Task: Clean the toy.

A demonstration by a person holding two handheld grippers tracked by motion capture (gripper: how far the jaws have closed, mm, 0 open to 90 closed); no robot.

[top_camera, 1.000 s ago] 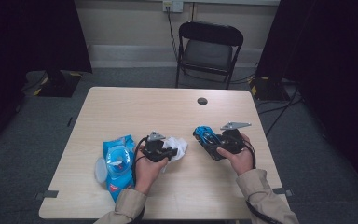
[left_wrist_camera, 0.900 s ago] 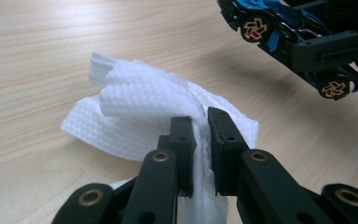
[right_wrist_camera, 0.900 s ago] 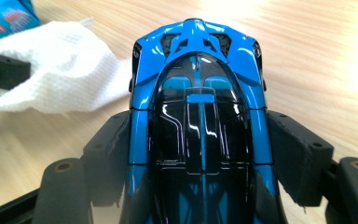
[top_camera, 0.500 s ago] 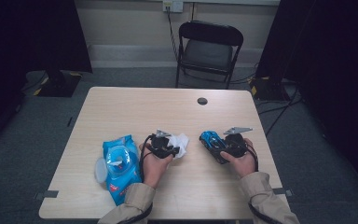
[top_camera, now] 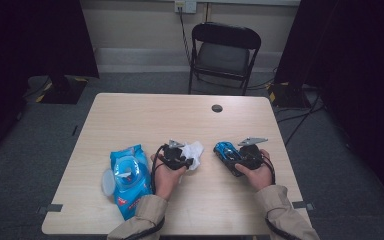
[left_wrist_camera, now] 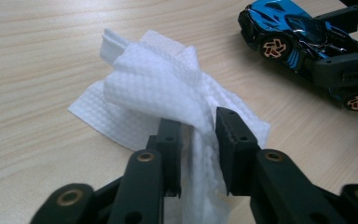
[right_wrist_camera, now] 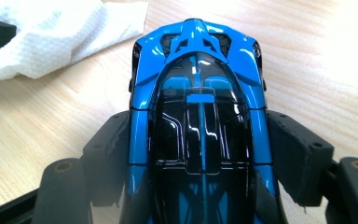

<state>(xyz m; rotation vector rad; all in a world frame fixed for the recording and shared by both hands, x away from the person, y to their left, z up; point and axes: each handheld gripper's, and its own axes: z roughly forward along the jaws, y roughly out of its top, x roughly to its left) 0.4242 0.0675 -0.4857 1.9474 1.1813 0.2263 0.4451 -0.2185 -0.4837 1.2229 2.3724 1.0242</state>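
Left gripper (left_wrist_camera: 198, 135): jaws just been opening, bumpy white paper wipe (left_wrist_camera: 163, 88) loose between them on wooden table (top_camera: 145, 120) | right gripper (right_wrist_camera: 200, 154): squeezing shiny blue toy car (right_wrist_camera: 198, 107) sides.

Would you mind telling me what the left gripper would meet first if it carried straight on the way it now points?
Probably only the crumpled white wipe already between its jaws; past that the bare table looks free, and the blue toy car sits off to one side.

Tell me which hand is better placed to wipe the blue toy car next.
Left. The left claw has the white wipe between its jaws, beside the blue toy car. The right claw is busy clamping that car on the table.
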